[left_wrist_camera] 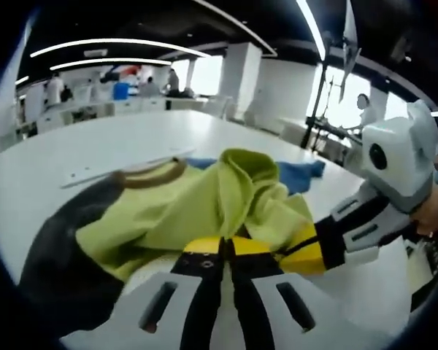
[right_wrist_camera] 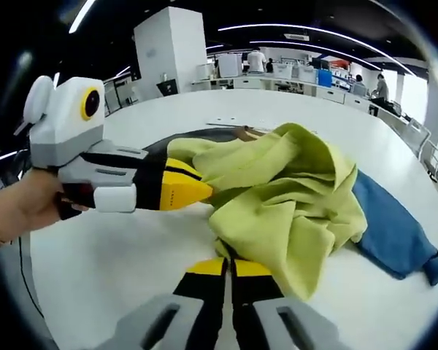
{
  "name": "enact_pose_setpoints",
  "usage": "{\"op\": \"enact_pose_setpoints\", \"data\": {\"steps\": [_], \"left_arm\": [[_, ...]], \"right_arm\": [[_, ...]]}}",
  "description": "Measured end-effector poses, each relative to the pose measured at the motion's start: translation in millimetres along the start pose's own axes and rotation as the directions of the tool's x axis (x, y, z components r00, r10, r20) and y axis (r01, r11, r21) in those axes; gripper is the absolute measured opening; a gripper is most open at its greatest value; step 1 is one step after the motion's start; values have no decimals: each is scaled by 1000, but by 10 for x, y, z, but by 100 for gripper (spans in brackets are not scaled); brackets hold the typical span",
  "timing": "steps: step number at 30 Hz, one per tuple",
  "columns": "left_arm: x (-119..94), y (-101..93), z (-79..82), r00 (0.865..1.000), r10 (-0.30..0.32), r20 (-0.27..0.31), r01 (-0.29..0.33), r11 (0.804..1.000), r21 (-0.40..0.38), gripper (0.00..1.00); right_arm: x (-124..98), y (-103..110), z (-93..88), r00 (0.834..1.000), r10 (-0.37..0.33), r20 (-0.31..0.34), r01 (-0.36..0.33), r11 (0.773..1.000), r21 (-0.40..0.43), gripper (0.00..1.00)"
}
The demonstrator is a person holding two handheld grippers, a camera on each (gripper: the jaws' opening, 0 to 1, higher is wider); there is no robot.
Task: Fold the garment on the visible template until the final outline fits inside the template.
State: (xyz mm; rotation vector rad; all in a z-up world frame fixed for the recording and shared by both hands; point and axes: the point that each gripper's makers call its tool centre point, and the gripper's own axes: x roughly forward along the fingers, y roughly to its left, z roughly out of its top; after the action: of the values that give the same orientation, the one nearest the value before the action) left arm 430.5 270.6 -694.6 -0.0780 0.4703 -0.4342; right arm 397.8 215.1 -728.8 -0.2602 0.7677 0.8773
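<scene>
A yellow-green garment [left_wrist_camera: 204, 211] lies bunched on the white table [left_wrist_camera: 95, 146]. It has a dark grey sleeve [left_wrist_camera: 58, 255], a brown collar [left_wrist_camera: 155, 175] and a blue sleeve [left_wrist_camera: 301, 175]. My left gripper [left_wrist_camera: 223, 246] is shut on a fold at the garment's near edge. The right gripper [left_wrist_camera: 301, 248] comes in from the right and pinches the same bunch just beside it. In the right gripper view, the right gripper [right_wrist_camera: 230, 266] is shut on the garment's [right_wrist_camera: 285, 197] lower edge. The left gripper [right_wrist_camera: 193, 191] bites into the cloth from the left, and the blue sleeve [right_wrist_camera: 394, 233] trails right.
A thin pale strip [left_wrist_camera: 124, 165] lies flat on the table behind the garment. A hand [right_wrist_camera: 22, 204] holds the left gripper. Beyond the table stand a white column [right_wrist_camera: 171, 44], desks with people [left_wrist_camera: 142, 87] and a black stand [left_wrist_camera: 321, 102].
</scene>
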Motion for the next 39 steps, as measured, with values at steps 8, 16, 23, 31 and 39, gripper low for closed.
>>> {"op": "enact_pose_setpoints", "data": {"steps": [8, 16, 23, 31, 39], "left_arm": [[-113, -12, 44, 1000, -2, 11, 2, 1000, -8, 0], [-321, -38, 95, 1000, 7, 8, -7, 1000, 16, 0], [-534, -70, 224, 999, 28, 31, -29, 999, 34, 0], [-796, -92, 319, 997, 57, 44, -59, 997, 57, 0], [-1090, -98, 319, 994, 95, 47, -98, 992, 77, 0]], "right_arm": [[-139, 5, -39, 999, 32, 1, -32, 999, 29, 0], [-364, -17, -62, 999, 46, -2, -46, 999, 9, 0], [-615, -22, -91, 998, 56, 8, -56, 998, -16, 0], [-893, -80, -141, 998, 60, 25, -60, 998, 2, 0], [-1117, -211, -275, 999, 23, 24, -23, 1000, 20, 0]]}}
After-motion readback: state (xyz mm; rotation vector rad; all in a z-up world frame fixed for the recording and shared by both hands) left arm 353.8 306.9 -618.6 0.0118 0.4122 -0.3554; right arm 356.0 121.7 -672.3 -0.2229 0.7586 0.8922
